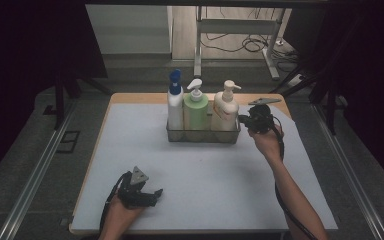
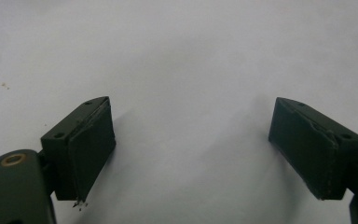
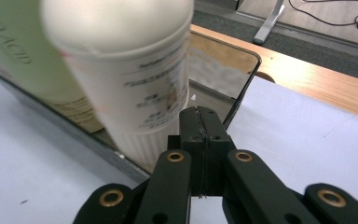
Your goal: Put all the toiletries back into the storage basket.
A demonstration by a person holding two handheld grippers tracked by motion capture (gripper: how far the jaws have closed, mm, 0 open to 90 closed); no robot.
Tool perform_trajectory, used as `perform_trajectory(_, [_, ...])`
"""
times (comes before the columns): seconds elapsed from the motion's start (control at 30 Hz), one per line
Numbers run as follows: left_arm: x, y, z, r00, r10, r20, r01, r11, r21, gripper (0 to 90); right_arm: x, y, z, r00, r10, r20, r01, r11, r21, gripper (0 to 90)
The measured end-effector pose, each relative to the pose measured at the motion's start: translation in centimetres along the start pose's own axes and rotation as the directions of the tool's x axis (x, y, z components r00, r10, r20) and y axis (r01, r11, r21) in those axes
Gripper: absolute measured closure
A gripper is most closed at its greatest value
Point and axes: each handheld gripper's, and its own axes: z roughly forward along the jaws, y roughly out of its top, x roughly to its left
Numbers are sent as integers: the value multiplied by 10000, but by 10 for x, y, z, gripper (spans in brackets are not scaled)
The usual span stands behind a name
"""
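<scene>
Bottles stand in a row in a clear tray at the far middle of the bench: a white bottle with a blue cap at the left, a green pump bottle in the middle, and a cream pump bottle at the right. The tray's low wall keeps all three upright and close together. Right tool is held at the tray's right end, just beside the cream pump bottle; in the right gripper view its jaws are pressed together with nothing between them, their tips at the tray's corner rim and close to the cream bottle's base. Whether the tips touch the tray cannot be told. Such a closed tip probably suits nudging or steadying the tray, not lifting a bottle. Left tool lies low at the near left of the bench, well apart from the tray, jaws spread wide over bare white surface and gripping nothing, apparently parked.
</scene>
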Motion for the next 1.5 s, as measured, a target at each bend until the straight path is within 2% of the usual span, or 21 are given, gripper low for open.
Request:
perform_trajectory(0.17, [0,0,0,10000,-2,-4,2,10000,0,141,-3,4,10,9999,100,12,-100,9999,97,900])
perform_trajectory(0.37, [0,0,0,10000,0,-1,0,10000,1,141,-8,6,23,9997,-200,-137,203,9994,291,899])
perform_trajectory(0.6, [0,0,0,10000,18,-6,-18,10000,34,141,-12,5,32,9992,8,-408,10,9991,422,899])
perform_trajectory(1.07, [0,0,0,10000,1,-2,-1,10000,8,141,-7,-4,45,9996,-16,-292,37,9973,735,899])
perform_trajectory(1.5, [0,0,0,10000,-1,1,1,10000,5,141,4,-5,54,9975,-156,-693,212,9965,810,896])
